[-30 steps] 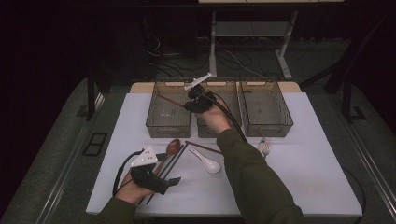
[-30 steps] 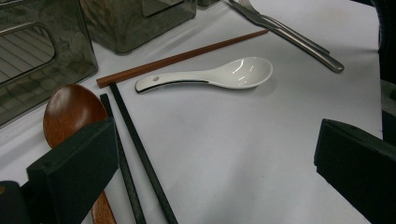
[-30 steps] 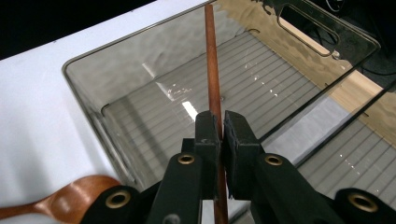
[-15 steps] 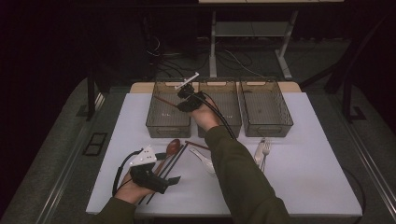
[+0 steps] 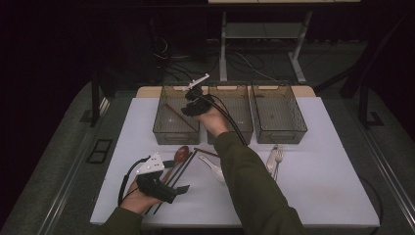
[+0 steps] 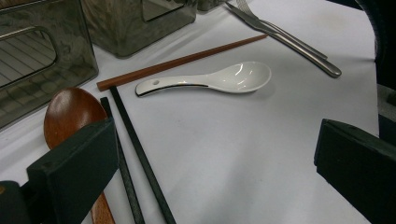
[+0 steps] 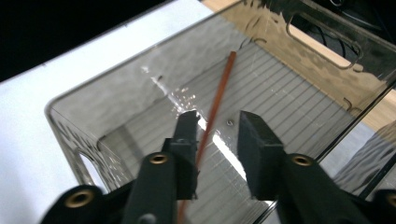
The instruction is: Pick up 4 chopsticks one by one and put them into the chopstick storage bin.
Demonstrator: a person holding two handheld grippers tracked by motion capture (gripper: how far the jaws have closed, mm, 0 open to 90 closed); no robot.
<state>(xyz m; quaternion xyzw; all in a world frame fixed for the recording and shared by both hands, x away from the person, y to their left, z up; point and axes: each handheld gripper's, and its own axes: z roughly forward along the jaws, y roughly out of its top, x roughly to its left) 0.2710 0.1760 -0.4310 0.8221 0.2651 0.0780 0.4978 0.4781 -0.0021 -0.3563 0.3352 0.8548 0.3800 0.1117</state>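
My right hand-held gripper (image 7: 215, 128) has just been opening above the left bin (image 5: 161, 128) by the table's far edge; the brown chopstick (image 7: 219, 93) lies released inside (one more remains).

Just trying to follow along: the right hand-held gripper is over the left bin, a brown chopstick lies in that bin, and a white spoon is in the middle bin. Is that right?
Not quite. The white spoon isn't in the middle bin; it lies on the table in front of the bins, as the high view shows. The rest holds: the right hand-held gripper is over the left bin, where the brown chopstick lies.
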